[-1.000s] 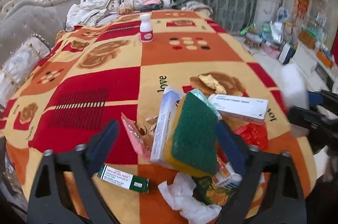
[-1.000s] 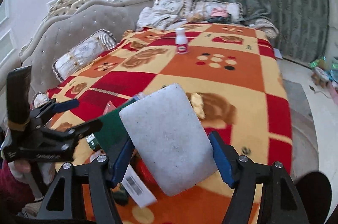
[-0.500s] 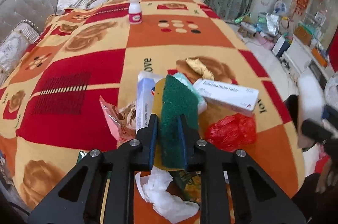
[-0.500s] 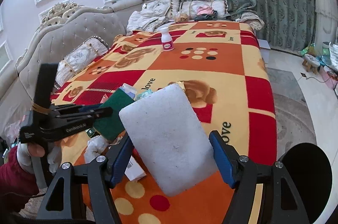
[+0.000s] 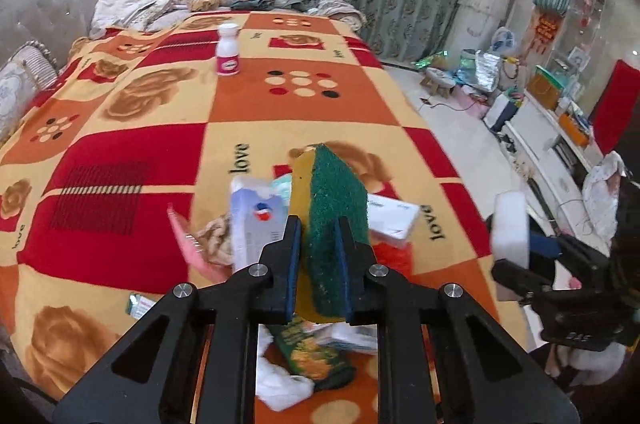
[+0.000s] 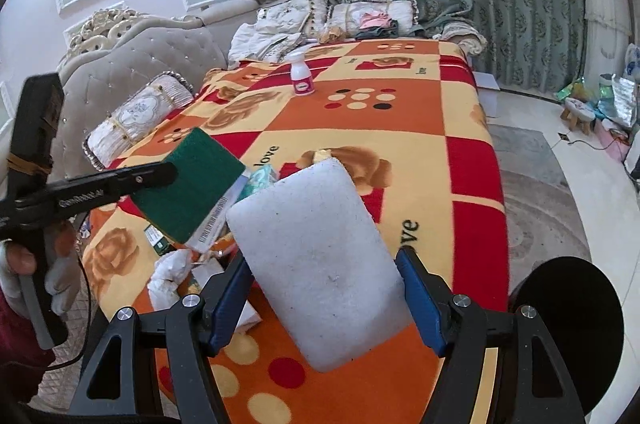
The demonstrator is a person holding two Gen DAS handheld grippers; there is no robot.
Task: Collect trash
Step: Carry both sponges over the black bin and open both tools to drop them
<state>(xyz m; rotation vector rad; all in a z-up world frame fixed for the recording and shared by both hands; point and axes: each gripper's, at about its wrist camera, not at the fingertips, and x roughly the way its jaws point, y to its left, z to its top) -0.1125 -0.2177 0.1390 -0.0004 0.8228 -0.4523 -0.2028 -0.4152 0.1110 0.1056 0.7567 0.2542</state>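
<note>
Since a second ago, the left gripper has clenched on the green-and-yellow scouring sponge and lifted it off the litter pile; the sponge now stands on edge between the blue pads, pinched tight. Below it on the patterned blanket lie a white-and-blue carton, a white medicine box, crumpled red plastic, a white tissue and a green packet. From the right wrist view, the right gripper is grasping a white foam sponge across its width, the fingers pressed on both sides, held above the blanket's near edge. A white bottle with a pink label stands upright, well apart, farther up the blanket.
</note>
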